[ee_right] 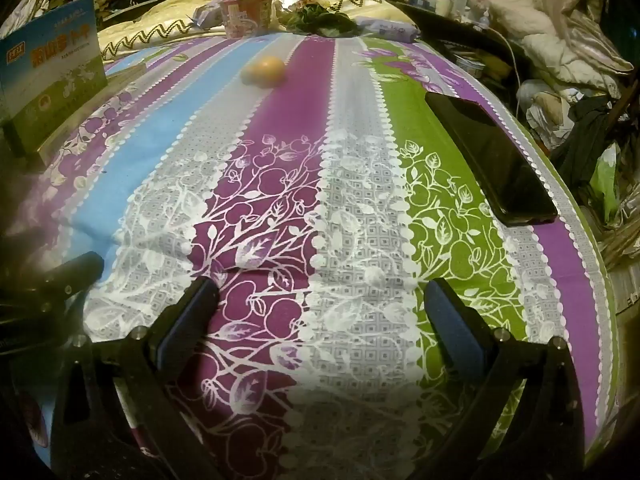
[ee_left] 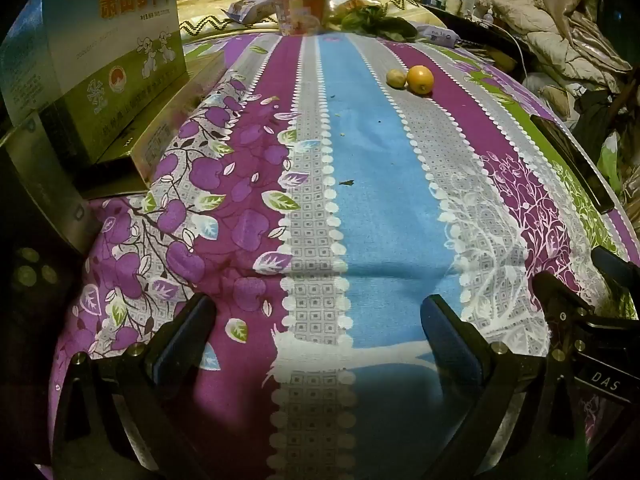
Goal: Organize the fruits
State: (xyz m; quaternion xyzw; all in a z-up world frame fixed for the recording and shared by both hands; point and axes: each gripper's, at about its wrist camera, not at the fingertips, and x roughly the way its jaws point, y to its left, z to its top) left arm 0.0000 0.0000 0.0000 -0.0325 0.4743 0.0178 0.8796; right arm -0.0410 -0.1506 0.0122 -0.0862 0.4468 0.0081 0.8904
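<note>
One orange (ee_left: 420, 79), one small brownish fruit (ee_left: 395, 78), one phone (ee_right: 490, 156), one box (ee_left: 96, 52), one cup (ee_right: 246, 16).

Through the right wrist camera I see my right tool (ee_right: 318, 312) hanging low over the striped floral cloth (ee_right: 360, 184), its two blue-padded fingers (ee_right: 188, 316) spread wide with nothing between them. Far ahead, on the line between the purple and blue stripes, sits an orange fruit (ee_right: 267, 71); a paler fruit seems to touch its left side, though blur keeps me from being sure. A black phone (ee_right: 492, 156) lies flat near the cloth's right edge. A blue and green box (ee_right: 52, 80) stands upright at the left. Beyond the fruit, a pink cup (ee_right: 246, 16) and dark leafy greens (ee_right: 324, 20) sit at the far end.
</note>
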